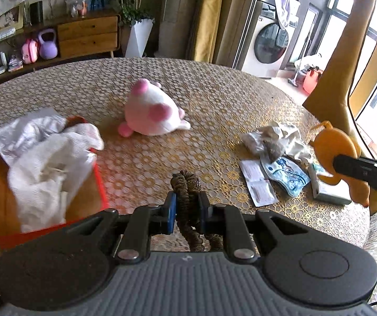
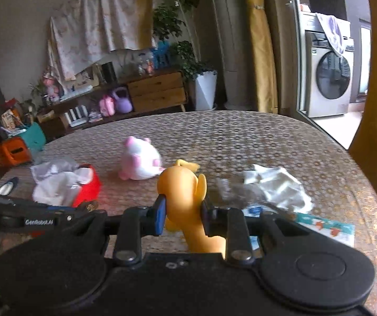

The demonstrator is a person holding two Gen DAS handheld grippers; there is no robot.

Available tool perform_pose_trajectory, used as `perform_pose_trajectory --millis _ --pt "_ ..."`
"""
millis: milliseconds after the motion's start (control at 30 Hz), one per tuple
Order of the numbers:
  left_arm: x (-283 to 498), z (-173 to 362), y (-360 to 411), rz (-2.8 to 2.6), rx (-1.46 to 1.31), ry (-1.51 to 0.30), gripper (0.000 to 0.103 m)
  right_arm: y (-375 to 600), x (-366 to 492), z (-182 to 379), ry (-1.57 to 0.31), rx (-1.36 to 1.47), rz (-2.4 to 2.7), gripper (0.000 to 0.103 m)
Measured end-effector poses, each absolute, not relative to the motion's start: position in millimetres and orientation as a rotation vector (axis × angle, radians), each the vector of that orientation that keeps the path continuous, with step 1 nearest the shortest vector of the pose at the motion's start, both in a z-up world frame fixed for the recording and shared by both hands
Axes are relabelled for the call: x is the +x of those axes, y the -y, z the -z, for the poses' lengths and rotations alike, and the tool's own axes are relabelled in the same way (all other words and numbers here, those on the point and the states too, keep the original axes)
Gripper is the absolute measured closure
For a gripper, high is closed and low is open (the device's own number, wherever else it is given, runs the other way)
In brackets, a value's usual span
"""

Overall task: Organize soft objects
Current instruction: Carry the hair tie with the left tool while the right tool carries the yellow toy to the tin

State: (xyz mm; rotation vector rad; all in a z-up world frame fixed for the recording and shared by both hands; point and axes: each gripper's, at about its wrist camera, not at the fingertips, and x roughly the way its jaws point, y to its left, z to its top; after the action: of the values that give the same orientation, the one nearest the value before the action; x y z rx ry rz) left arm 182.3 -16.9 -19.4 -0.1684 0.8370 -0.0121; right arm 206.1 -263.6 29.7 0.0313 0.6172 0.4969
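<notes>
My left gripper (image 1: 186, 209) is shut on a brown scrunchie (image 1: 185, 184), whose loop hangs down behind the jaws, lifted above the table. My right gripper (image 2: 183, 210) is shut on an orange soft toy (image 2: 181, 184); the same orange toy (image 1: 333, 142) shows at the right of the left wrist view, pinched by black fingers (image 1: 351, 164). A pink and white plush (image 1: 148, 110) lies on its side mid-table, also visible as the plush (image 2: 141, 160). A red box (image 1: 97, 184) at the left holds white cloths (image 1: 46, 163); the box (image 2: 89, 184) is left of the plush.
A crumpled white cloth and grey bag (image 1: 272, 139) lie at the right with a blue packet (image 1: 285, 173) and papers (image 1: 258, 187). The patterned tablecloth (image 1: 201, 100) covers a round table. A yellow chair back (image 2: 372, 121) stands at the right; a sideboard (image 1: 88, 36) lies beyond.
</notes>
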Motion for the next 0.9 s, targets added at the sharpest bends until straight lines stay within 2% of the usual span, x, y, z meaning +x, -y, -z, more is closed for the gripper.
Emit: perform_pose_trajectory --millis 533,900 --pt "161.2 -18.5 -82.5 -0.066 -0.176 -0.767 0.086 160.1 182.0 -53.6 -0.619 -0.017 -0.664 0.075" --pt "176.6 -37.1 -159.8 -0.184 -0.190 -0.721 0.086 84.6 190.7 -54.9 -0.626 -0.038 -0.737 0.075"
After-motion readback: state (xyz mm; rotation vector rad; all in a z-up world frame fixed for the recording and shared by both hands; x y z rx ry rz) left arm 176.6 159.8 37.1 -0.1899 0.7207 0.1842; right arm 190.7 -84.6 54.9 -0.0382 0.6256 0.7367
